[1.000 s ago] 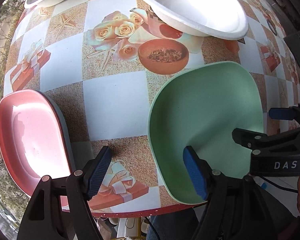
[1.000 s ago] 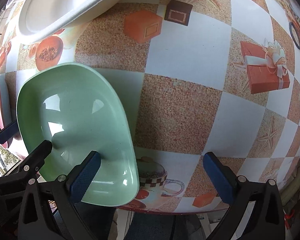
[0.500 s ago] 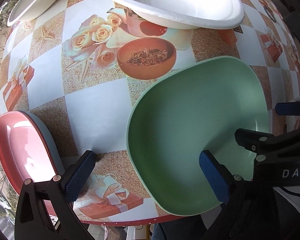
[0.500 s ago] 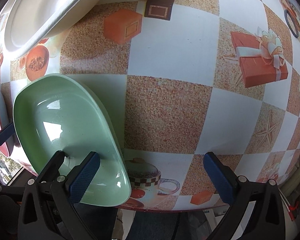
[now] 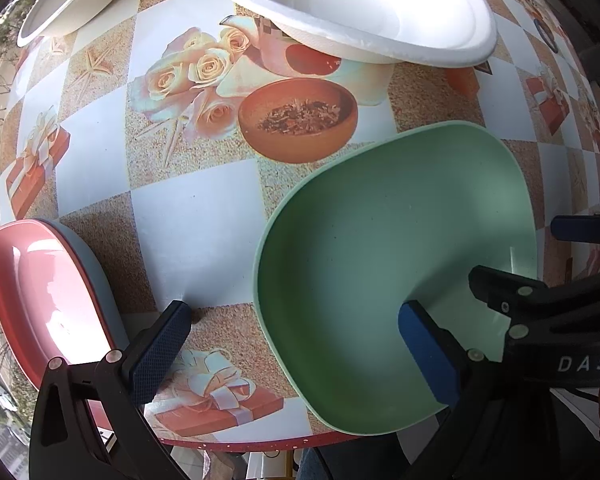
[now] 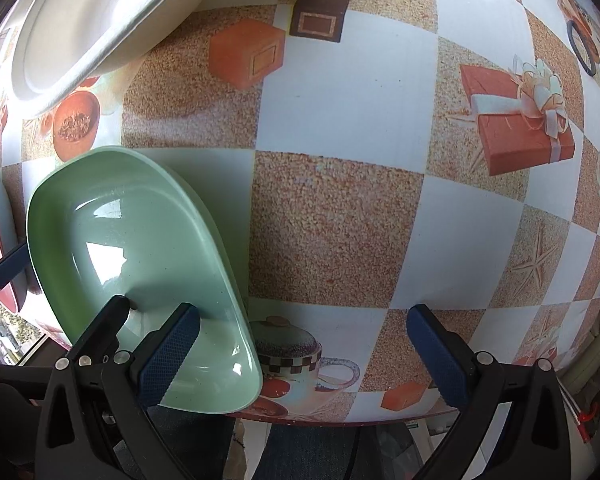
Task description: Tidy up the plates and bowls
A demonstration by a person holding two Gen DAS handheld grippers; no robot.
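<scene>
left wrist view: pink plate (image 5: pixel 40 300) already stacked on a grey one; green plate (image 5: pixel 396 264), white bowls (image 5: pixel 364 12) remain. left gripper (image 5: pixel 296 344) has just opened wide astride the green rim, right gripper (image 6: pixel 304 344) wide, empty.

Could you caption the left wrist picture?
Open left hand-held gripper straddles the rim of a green plate on the patterned table.

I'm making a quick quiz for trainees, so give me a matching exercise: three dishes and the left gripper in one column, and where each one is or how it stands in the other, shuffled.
Things:
1. green plate
2. pink plate
3. large white bowl
4. left gripper

Places or states:
A. stacked on a grey-blue dish at the table's left edge
B. far side of the table, over the printed teapot
C. open, one finger over the green plate
D. near edge of the table, overhanging it

Pairs: 1-D, 2-A, 3-B, 4-C
</scene>
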